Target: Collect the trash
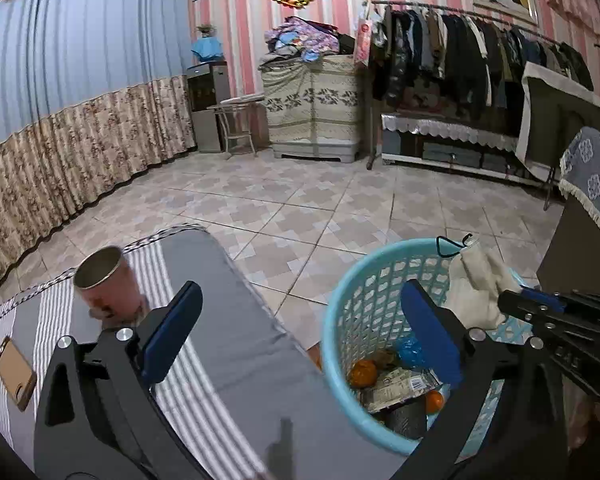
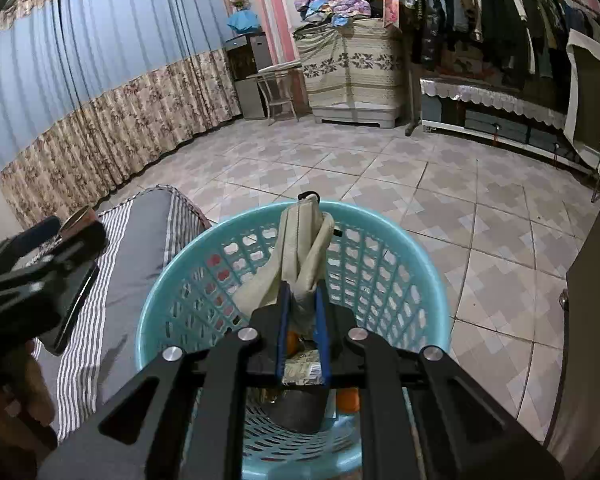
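Note:
My right gripper (image 2: 303, 292) is shut on a cream fabric piece (image 2: 300, 240) with a black loop at its top, and holds it above the light blue basket (image 2: 152, 304). In the left wrist view the same fabric (image 1: 476, 280) hangs over the basket (image 1: 340, 304), pinched by the right gripper (image 1: 514, 300). Inside lie orange fruit pieces (image 1: 362, 374), a blue wrapper (image 1: 410, 350), a printed packet (image 1: 400, 390) and a dark item (image 1: 408, 416). My left gripper (image 1: 302, 292) stands wide open with nothing between its fingers, straddling the cushion edge and the basket rim.
A metal cup (image 1: 100, 272) and a phone (image 1: 14, 372) in a tan case lie on the grey striped cushion (image 1: 228, 320) left of the basket. A covered table (image 1: 592, 184) stands at right. A clothes rack (image 1: 480, 48), a draped cabinet (image 1: 312, 104) and curtains (image 1: 60, 140) line the tiled floor (image 1: 300, 208).

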